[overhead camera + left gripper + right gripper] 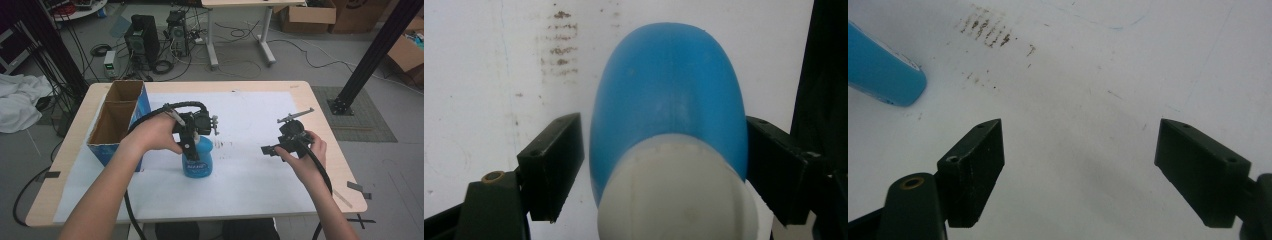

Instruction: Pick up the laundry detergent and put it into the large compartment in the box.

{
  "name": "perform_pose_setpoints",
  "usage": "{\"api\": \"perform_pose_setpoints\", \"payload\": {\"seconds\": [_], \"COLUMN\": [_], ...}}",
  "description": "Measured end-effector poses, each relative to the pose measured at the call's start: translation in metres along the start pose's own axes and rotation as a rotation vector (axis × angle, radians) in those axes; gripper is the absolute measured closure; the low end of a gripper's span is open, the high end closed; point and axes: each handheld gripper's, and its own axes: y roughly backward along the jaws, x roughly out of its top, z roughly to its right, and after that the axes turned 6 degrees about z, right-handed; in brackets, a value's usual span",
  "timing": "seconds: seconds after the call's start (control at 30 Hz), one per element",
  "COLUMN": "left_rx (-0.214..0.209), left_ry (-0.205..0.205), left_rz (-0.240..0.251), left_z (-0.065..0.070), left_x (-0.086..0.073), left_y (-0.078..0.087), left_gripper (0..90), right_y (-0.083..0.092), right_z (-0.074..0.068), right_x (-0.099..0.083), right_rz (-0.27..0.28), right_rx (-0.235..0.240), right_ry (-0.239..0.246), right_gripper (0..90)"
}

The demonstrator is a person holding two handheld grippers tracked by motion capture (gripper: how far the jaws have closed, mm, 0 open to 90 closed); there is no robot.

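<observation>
One blue bottle (669,95) stands between the left tongs (664,170), touching one pad; right tongs (1080,170) wide open.

The open cardboard box (117,122) walls off the worktop's (310,107) left edge, just beside the blue bottle (198,159). Between the bottle and the right tool (272,149) the white sheet (250,185) lies bare, as does its near strip.
</observation>
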Motion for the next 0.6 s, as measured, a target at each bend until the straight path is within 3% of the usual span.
{"api": "perform_pose_setpoints", "payload": {"seconds": [0.6], "left_rx": [0.003], "left_ry": [-0.002], "left_rz": [-0.003], "left_z": [-0.0005], "left_x": [0.0016], "left_y": [0.0009], "left_gripper": [25.2], "right_y": [0.0007], "right_z": [0.0001], "right_x": [0.0011], "right_rz": [-0.001], "right_rx": [-0.009], "right_ry": [0.006], "right_gripper": [19.8]}}
